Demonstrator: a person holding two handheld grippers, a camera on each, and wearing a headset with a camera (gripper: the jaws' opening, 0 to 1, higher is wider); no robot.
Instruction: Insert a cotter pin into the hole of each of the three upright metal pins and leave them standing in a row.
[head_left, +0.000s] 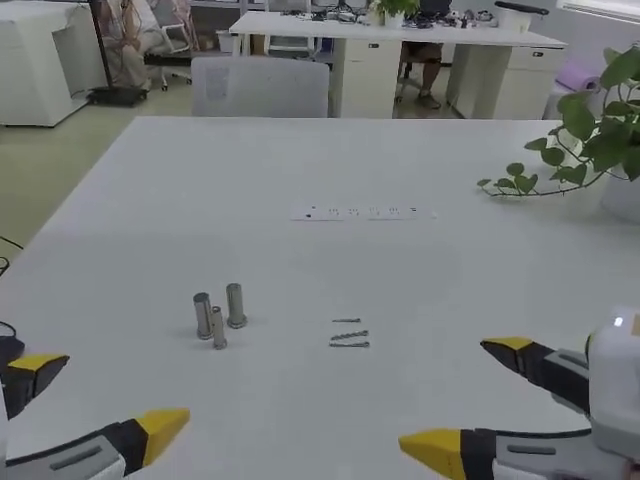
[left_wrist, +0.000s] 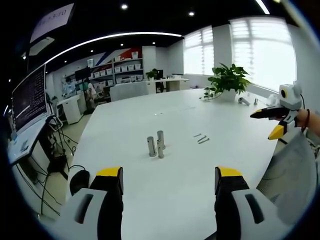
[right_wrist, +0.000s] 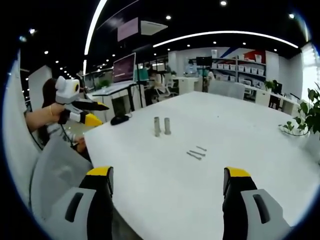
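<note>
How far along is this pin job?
Nothing looks done: the three upright grey metal pins stand bunched on the white table, not in a row, with three small cotter pins lying loose beside them. Nothing is in hand; the left gripper and right gripper are open and empty. All three insertions remain.

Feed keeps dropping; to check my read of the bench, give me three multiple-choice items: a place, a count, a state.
1. In the head view, where do the cotter pins lie from the metal pins? A) left B) right C) on top
2. How many metal pins stand on the table? A) two B) three C) five
3. The left gripper and right gripper are: A) both open, empty B) both shut C) left shut on a pin
Answers: 1 B, they lie to the right, apart. 2 B, three stand clustered. 3 A, each gripper view shows spread jaws holding nothing.
</note>
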